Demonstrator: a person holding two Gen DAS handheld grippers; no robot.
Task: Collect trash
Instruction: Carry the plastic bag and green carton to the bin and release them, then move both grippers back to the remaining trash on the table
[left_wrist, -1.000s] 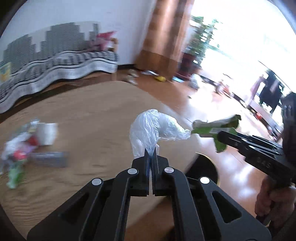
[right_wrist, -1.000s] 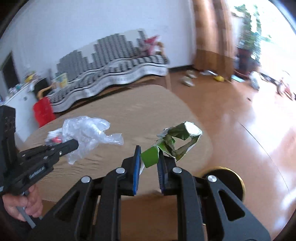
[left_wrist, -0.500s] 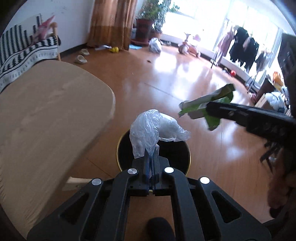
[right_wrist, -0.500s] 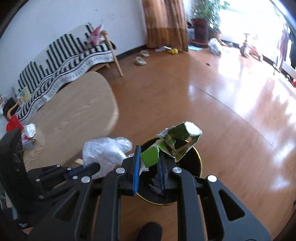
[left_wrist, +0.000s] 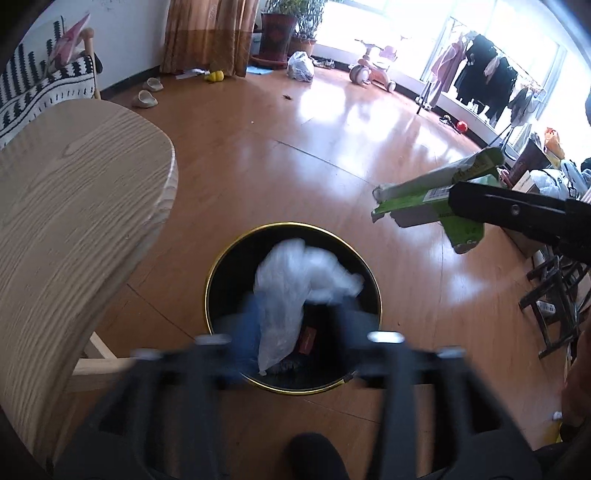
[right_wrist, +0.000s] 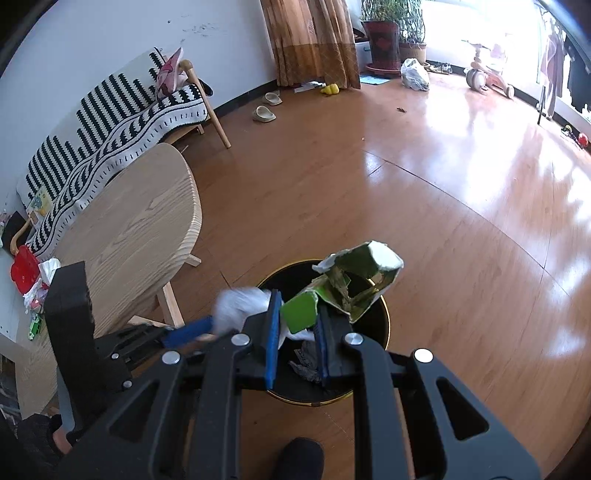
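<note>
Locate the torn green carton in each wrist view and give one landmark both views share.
Left wrist: green carton at right, gripped by the right tool, beyond the bin.
Right wrist: green carton at centre, between that tool's pads, over the bin.
Shared landmark: black gold-rimmed trash bin.

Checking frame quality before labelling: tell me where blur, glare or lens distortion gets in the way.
Left wrist view: the left gripper, its jaws opening, is motion-smeared, and so is the plastic bag between them; window glare washes the floor.
Right wrist view: mostly sharp, the green carton crisp; fisheye bends the room's edges.
</note>
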